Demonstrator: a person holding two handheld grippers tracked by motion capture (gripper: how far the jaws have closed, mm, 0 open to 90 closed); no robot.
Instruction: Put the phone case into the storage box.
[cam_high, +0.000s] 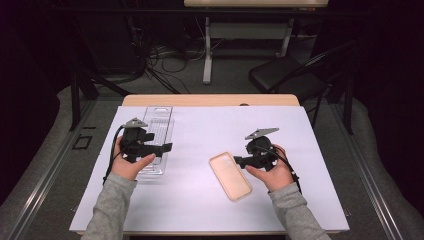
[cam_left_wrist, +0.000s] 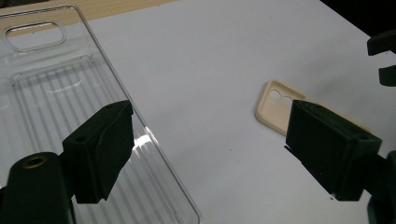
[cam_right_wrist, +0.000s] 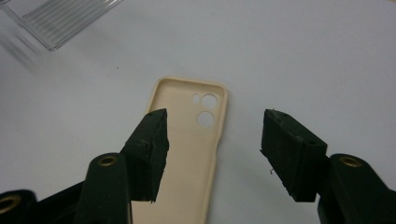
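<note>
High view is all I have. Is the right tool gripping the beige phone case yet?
Observer: No. The right gripper view shows the right tool open, with one jaw over the beige phone case and the other off its side. Neither pad is pressing it.
Operator: Is the case hollow side up?
Observer: Yes. The camera holes are at the end away from the tool.
Operator: And the left tool?
Observer: The left tool is also open. One jaw hangs over the long edge of the clear tray, and the other is off the tray.
</note>
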